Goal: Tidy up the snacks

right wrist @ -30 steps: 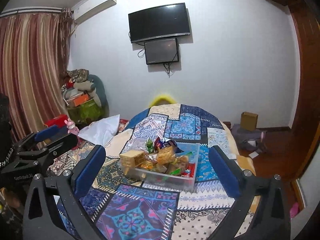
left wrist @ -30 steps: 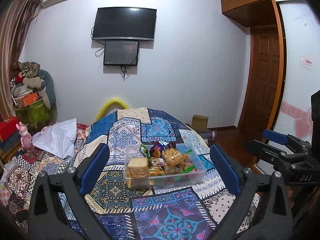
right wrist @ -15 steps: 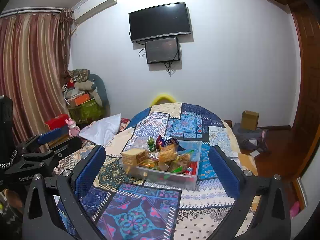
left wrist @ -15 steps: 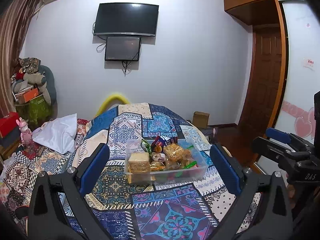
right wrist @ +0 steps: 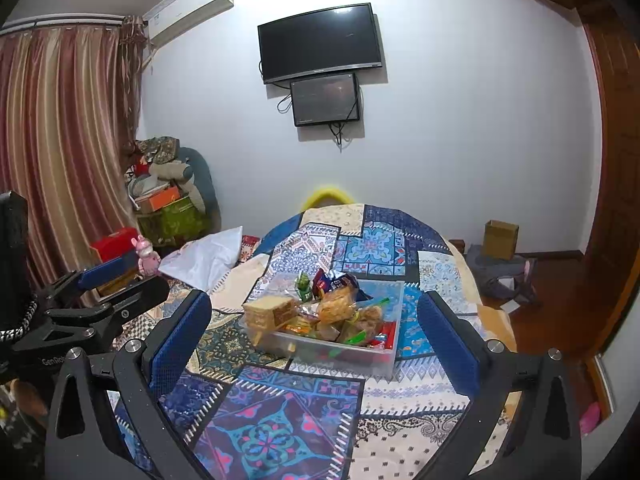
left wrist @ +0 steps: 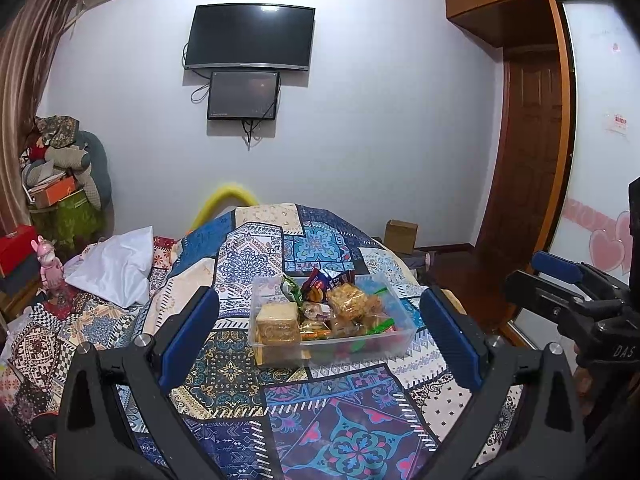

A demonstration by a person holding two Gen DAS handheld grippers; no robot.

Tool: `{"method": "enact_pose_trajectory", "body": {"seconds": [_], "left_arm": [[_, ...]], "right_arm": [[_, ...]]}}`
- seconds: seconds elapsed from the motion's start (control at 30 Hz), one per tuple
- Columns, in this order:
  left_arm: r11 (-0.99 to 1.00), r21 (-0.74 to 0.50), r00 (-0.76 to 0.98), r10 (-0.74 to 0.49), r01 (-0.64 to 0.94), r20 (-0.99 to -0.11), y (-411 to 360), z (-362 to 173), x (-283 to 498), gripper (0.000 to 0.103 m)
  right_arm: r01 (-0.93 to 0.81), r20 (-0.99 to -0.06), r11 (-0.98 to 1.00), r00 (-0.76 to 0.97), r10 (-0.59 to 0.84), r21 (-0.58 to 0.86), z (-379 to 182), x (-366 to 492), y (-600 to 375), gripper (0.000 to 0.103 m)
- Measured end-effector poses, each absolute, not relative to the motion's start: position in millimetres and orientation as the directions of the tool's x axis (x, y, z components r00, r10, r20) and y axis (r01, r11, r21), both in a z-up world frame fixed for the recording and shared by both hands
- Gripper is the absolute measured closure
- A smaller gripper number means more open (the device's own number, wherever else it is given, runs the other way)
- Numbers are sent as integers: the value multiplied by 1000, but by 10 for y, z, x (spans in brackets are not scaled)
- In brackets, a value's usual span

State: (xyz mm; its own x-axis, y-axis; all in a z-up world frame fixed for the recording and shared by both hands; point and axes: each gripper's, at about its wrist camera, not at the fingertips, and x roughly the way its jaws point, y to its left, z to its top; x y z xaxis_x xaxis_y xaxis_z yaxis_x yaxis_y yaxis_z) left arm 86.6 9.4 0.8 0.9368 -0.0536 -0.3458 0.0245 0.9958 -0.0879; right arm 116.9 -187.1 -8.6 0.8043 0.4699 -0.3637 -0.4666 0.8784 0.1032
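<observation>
Clear plastic bin (left wrist: pixel 394 334) piled with snacks (left wrist: pixel 348 300), sitting on patchwork quilt (left wrist: pixel 248 264) near middle of bed. Bin long axis running left-right across left wrist view, slightly skewed in right wrist view with near-right corner (right wrist: pixel 386 364) closest. Pale biscuit block (left wrist: pixel 278 322) at bin's left end, leaning against the wall, partly above rim. Puffed-snack bag (left wrist: pixel 348 298) heaped centre, dark wrappers (left wrist: pixel 320 280) and green packet (left wrist: pixel 290 288) standing up at back, green and red sticks (right wrist: pixel 368 338) low at right end.

Left gripper (left wrist: pixel 320 332) spread wide, nothing between blue pads (left wrist: pixel 188 332), held above quilt short of bin. Right gripper (right wrist: pixel 314 344) likewise wide, holding nothing, bin framed between its fingers (right wrist: pixel 448 344). Each gripper visible at the other's side edge, well apart from bin.

Bare quilt on all sides of bin: broad strip in front, more behind toward foot of bed. White pillow (left wrist: pixel 116 268) off to left, well apart. Bed edge falling away at right to wood floor (right wrist: pixel 560 312); cardboard box (right wrist: pixel 500 238) by wall. Cluttered stack (right wrist: pixel 168 196) by curtain (right wrist: pixel 60 152) at left. Two dark screens (left wrist: pixel 250 38) on far wall.
</observation>
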Motion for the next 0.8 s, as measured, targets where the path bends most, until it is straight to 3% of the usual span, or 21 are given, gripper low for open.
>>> {"method": "enact_pose_trajectory", "body": {"seconds": [0.8], "left_arm": [[995, -92, 931, -62, 31, -360, 92, -19, 863, 1]], "right_arm": [[-462, -369, 881, 804, 466, 104, -92, 1116, -1888, 0]]}}
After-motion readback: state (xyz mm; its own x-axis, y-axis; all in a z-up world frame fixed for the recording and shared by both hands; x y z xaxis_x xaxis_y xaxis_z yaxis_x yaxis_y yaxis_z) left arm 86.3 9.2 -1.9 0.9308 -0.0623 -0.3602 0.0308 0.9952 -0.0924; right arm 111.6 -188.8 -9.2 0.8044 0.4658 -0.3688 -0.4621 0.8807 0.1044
